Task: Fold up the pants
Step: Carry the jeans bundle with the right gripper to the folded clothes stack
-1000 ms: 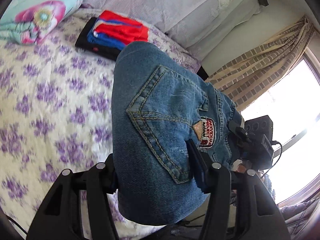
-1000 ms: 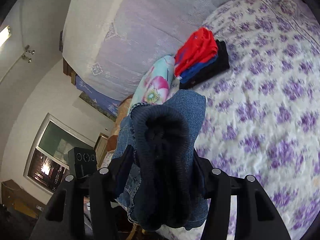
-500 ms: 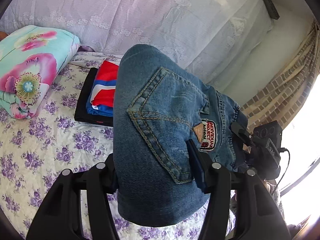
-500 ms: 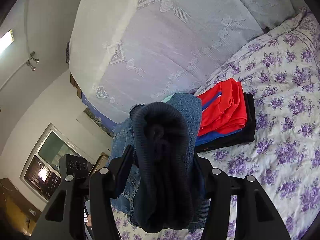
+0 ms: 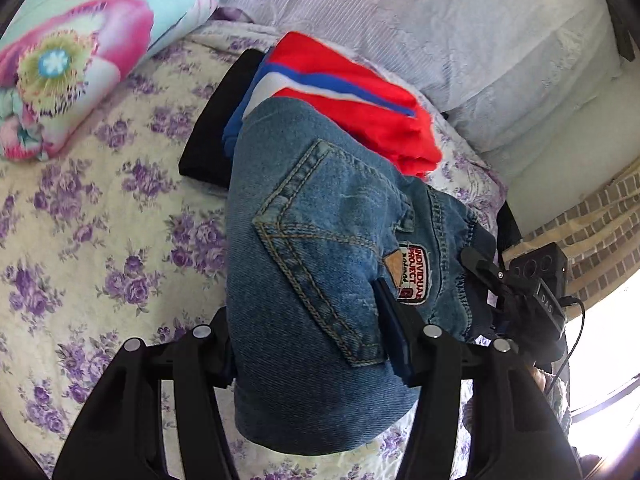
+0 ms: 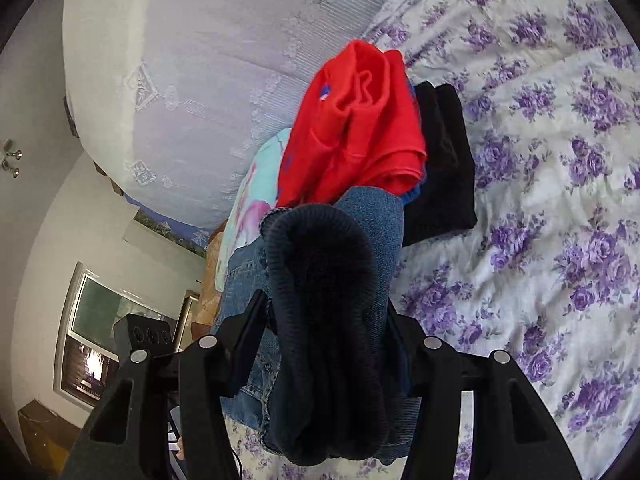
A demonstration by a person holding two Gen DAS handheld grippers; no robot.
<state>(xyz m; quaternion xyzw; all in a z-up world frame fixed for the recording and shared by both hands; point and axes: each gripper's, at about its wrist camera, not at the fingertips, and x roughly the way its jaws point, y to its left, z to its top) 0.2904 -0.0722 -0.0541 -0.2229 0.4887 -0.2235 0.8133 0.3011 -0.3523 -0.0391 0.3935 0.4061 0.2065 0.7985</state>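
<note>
A folded bundle of blue jeans (image 5: 316,264) is carried between both grippers, just in front of a stack of folded clothes. My left gripper (image 5: 308,336) is shut on one end, where a back pocket and a brand patch (image 5: 414,276) show. My right gripper (image 6: 324,320) is shut on the other end (image 6: 320,292), which shows a dark ribbed lining rolled inside denim. The stack has a red garment with blue and white stripes (image 5: 348,96) on top of a black one (image 5: 216,140); the right wrist view shows the same red piece (image 6: 356,128) over black (image 6: 440,168).
The bed has a white cover with purple flowers (image 5: 100,248). A bright flowered pillow (image 5: 76,48) lies left of the stack. A pale lace-covered headboard or cushion (image 6: 200,60) rises behind it. A curtain and bright window (image 5: 600,240) are at the right.
Both grippers have carried the jeans forward and lower toward the folded stack, which now looks much larger and sits right behind the bundle. The grip on the jeans is unchanged.
</note>
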